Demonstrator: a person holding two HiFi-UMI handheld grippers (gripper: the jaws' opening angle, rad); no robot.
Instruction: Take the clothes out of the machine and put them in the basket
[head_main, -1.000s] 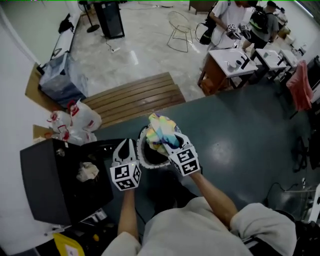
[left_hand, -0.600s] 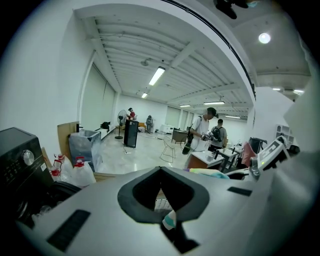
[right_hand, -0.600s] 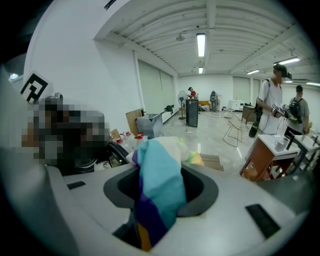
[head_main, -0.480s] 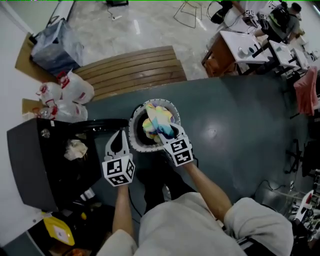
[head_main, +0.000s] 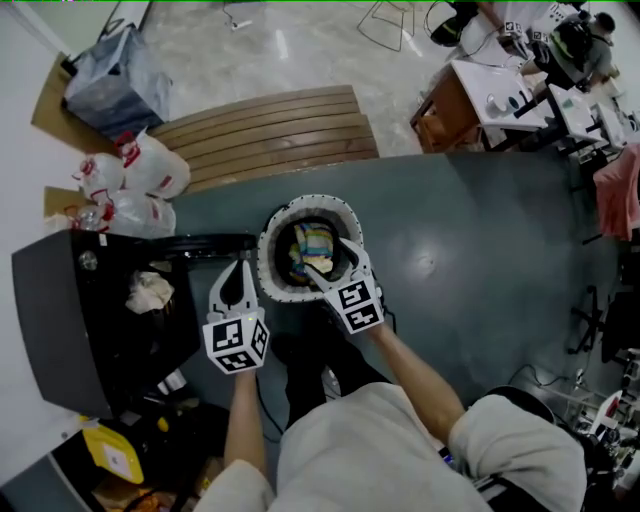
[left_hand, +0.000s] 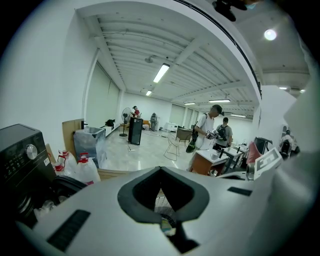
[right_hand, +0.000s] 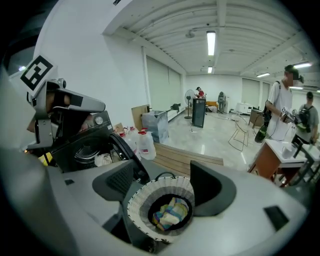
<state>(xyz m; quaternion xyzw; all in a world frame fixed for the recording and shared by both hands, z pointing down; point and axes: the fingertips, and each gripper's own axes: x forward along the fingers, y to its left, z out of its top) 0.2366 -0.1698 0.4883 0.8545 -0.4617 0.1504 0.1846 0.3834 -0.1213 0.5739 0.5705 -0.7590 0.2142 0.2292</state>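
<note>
A white woven basket (head_main: 272, 232) stands on the dark floor, with a multicoloured cloth (head_main: 309, 244) lying inside it. My right gripper (head_main: 334, 262) hangs over the basket's near rim. Its jaws have just been opening, and nothing is between them now. In the right gripper view the cloth (right_hand: 170, 212) lies in the basket (right_hand: 142, 201) below the open right gripper (right_hand: 167, 186). My left gripper (head_main: 241, 268) is shut and empty, between the basket and the black washing machine (head_main: 62, 335). A pale cloth (head_main: 149, 292) lies in the machine's open drum.
A slatted wooden bench (head_main: 265, 128) lies beyond the basket. White bags and bottles (head_main: 135, 180) and a blue bag (head_main: 108, 88) sit at the far left. Desks with people (head_main: 520, 70) stand at the far right. The machine's door (right_hand: 125, 152) hangs open towards the basket.
The right gripper came down over the basket with the multicoloured cloth and let go. The cloth now lies in the basket. The left gripper sank a little.
</note>
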